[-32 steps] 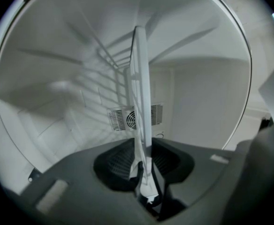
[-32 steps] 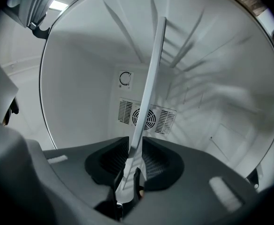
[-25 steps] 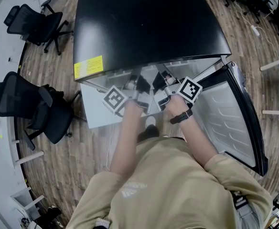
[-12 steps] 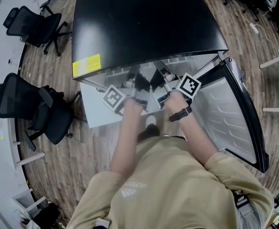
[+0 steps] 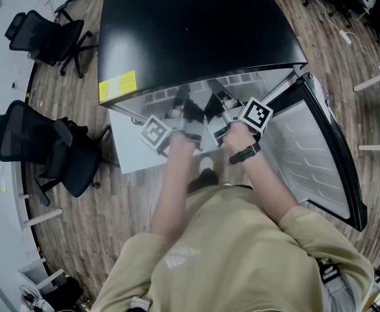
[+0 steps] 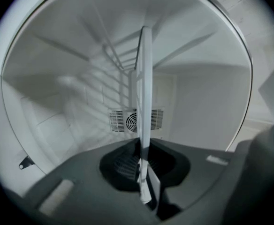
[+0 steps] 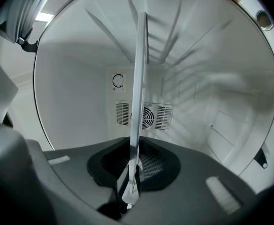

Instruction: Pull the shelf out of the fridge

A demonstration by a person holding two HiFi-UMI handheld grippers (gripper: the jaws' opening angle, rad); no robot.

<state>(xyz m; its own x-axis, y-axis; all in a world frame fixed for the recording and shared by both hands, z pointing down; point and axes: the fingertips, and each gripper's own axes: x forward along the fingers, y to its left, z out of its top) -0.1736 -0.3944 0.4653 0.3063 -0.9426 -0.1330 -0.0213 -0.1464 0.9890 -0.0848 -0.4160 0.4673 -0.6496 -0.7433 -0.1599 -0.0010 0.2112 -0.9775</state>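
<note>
Shelf [image 6: 145, 102] is still inside the fridge [image 5: 196, 38], its front edge at the fridge mouth and seen edge-on. Just changed: both pairs of jaws have been closing onto that front edge. Left gripper [image 6: 144, 175] is narrowed, pads pinching the shelf edge. Right gripper [image 7: 131, 172] is likewise clamped on the same edge. Judgement: grip looks made; shelf not yet drawn out of the fridge, pull comes next.
</note>
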